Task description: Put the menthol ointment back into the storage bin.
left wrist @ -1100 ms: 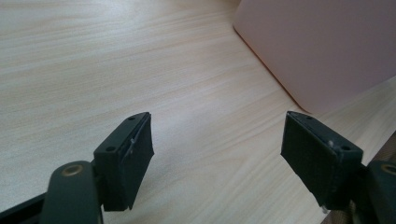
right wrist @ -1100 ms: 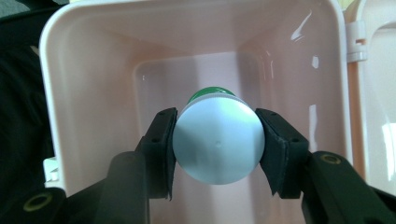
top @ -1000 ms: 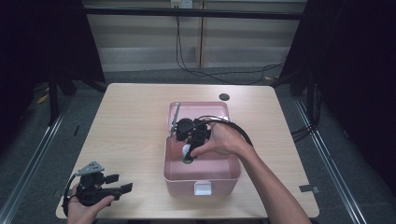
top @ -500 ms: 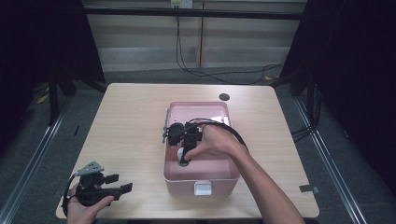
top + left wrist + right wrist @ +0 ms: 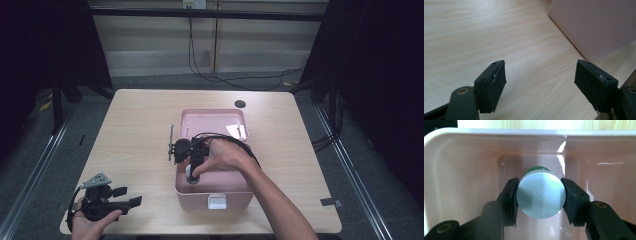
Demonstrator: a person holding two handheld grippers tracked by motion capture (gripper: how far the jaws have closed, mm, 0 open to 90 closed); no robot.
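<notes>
Near the tabletop's (image 5: 135,125) front left corner: left gripper (image 5: 131,196), jaws spread wide with nothing between, resting low over bare wood just beside the pink bin (image 5: 215,120). Toward the front edge, inside the bin's near end: right gripper (image 5: 539,200), reaching down, pads clamped on a white bottle with green cap (image 5: 540,195).
</notes>
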